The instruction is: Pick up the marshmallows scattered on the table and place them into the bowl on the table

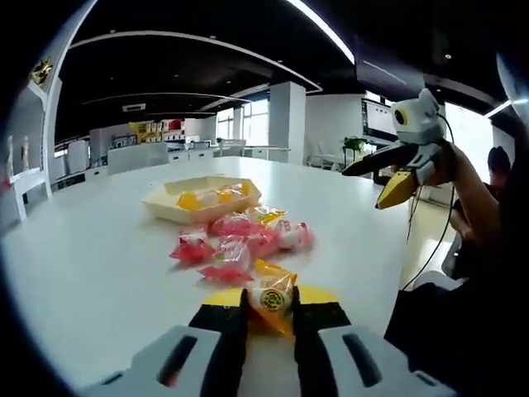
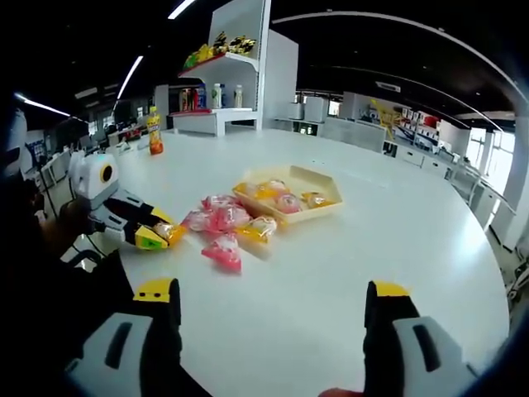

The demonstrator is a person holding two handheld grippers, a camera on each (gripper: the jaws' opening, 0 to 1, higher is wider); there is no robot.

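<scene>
In the left gripper view we see the left gripper (image 1: 271, 308) low over the white table (image 1: 99, 273), its yellow-tipped jaws closed on a marshmallow (image 1: 273, 296) in an orange wrapper. Just beyond it lies a loose pile of wrapped marshmallows (image 1: 240, 240), mostly pink with one or two orange, and behind the pile sits the shallow cream bowl (image 1: 201, 201) with several wrapped sweets already in it. The right gripper (image 1: 397, 169) hangs in the air at the right of that view, held by a hand (image 1: 450, 161), clear of the table.

In the right gripper view our own jaws of the right gripper (image 2: 273, 310) stand wide apart with nothing between them, above bare tabletop. Across the table (image 2: 397, 240) the left gripper (image 2: 161, 234) grips the orange marshmallow (image 2: 172, 232) beside the pile (image 2: 223, 223), and the bowl (image 2: 289, 197) sits just past the pile, near its far edge. A white shelf (image 2: 223, 91) holding bottles and snack packets rises behind.
</scene>
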